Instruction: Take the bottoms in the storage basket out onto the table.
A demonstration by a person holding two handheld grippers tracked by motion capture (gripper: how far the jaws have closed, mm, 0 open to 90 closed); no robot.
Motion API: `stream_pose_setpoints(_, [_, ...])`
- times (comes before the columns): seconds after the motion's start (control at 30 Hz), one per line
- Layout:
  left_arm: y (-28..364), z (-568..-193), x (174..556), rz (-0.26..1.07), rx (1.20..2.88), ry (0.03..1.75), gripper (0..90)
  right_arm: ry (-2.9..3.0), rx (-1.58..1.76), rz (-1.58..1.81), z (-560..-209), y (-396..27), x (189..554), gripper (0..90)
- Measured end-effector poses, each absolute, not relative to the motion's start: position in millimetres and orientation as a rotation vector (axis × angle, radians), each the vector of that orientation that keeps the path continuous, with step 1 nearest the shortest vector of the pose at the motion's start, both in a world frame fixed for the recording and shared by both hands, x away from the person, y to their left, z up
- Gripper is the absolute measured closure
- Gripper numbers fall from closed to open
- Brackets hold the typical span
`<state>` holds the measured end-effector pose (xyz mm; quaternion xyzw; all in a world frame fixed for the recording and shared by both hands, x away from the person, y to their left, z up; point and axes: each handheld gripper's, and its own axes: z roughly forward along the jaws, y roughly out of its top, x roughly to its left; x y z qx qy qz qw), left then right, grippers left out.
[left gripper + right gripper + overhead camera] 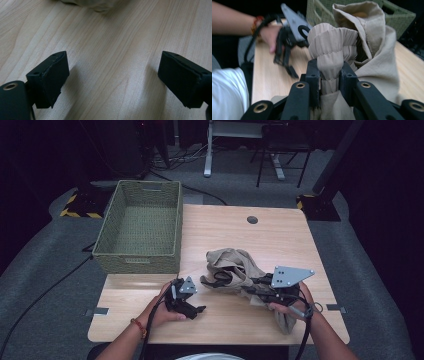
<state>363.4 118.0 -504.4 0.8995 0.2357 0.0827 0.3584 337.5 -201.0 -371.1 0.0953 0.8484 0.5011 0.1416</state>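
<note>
From above, the crumpled beige cloth garment (235, 270) lies right of the woven green basket (140, 227), the right gripper (255, 284) clenched on its gathered waistband (331, 50) – seemingly for lifting – while the left gripper (112, 75) gapes empty over bare wood.

Dim, dark-edged overhead scene; soft, blurred close-ups, faint tabletop glare.

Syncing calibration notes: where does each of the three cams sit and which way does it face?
High view: above the person's side, looking forward and down at table, basket; both forearms show.
Left gripper view: on left gripper, facing bare tabletop; open jaws.
Right gripper view: on right gripper, jaws clamping beige cloth; other hand behind.
Shared: cloth, table.
</note>
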Motion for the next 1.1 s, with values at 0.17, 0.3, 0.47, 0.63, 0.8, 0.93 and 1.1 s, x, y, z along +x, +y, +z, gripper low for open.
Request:
stream_pose_setpoints(0.17, [116.9, -503.9, 363.6, 0.217, 2.323, 0.621, 10.7, 2.411, 0.272, 1.489, -359.3, -205.6, 337.2, 73.9])
stream_pose_setpoints(0.3, [110.9, -495.1, 365.7, 0.203, 2.262, 0.608, 19.7, 2.434, 0.304, 1.478, -365.2, -206.0, 341.5, 73.9])
stream_pose_setpoints(0.47, [93.7, -477.7, 371.5, 0.193, 2.182, 0.516, 17.7, 2.463, 0.336, 1.490, -377.0, -204.2, 346.8, 73.7])
stream_pose_setpoints(0.63, [72.1, -473.5, 372.5, 0.273, 2.238, 0.439, 39.6, 2.431, 0.390, 1.489, -378.6, -209.3, 350.8, 72.7])
stream_pose_setpoints(0.8, [66.6, -466.9, 363.6, 0.335, 2.285, 0.355, 72.2, 2.393, 0.485, 1.476, -385.2, -220.8, 360.2, 69.7])
stream_pose_setpoints(0.93, [69.3, -455.5, 355.6, 0.354, 2.284, 0.320, 77.6, 2.339, 0.591, 1.386, -392.7, -228.0, 373.2, 57.2])
stream_pose_setpoints(1.1, [82.2, -442.8, 346.9, 0.348, 2.246, 0.334, 78.1, 2.326, 0.735, 1.235, -407.2, -235.6, 393.2, 37.5])
